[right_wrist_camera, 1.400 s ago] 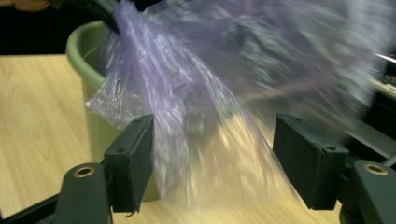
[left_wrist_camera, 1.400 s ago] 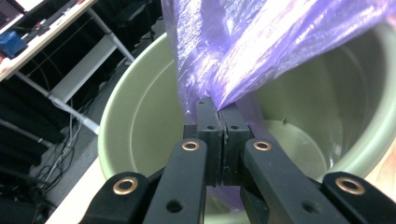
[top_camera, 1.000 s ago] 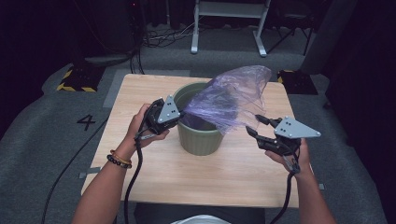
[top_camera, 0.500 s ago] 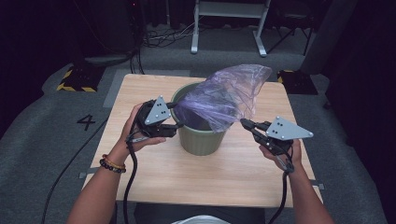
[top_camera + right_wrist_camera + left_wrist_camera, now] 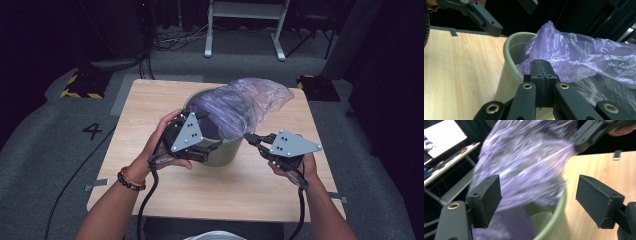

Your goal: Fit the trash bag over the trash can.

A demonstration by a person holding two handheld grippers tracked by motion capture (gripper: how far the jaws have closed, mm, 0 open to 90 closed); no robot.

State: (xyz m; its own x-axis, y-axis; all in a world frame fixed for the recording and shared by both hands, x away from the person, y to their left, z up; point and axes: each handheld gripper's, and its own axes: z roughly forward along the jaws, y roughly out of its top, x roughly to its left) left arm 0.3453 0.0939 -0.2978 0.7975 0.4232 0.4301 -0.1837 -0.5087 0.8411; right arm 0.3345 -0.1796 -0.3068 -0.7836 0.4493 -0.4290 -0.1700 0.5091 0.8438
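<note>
Purple plastic bag [image 5: 240, 107] now sags half inside the green bin [image 5: 222, 152] on the table [image 5: 150, 110]. Your left gripper [image 5: 212, 147] has swung in, jaws apart at the near rim; your right gripper [image 5: 250, 138] stays pinched together on the bag's edge. Lining is underway.

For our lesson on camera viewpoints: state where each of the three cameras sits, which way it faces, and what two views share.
High view: above the person's side, looking forward and down on the table; both forearms and both grippers show.
Left gripper view: rides the left gripper, open jaws facing the purple bag.
Right gripper view: rides the right gripper, jaws shut, at the bin rim.
Shared: green bin, bag.
</note>
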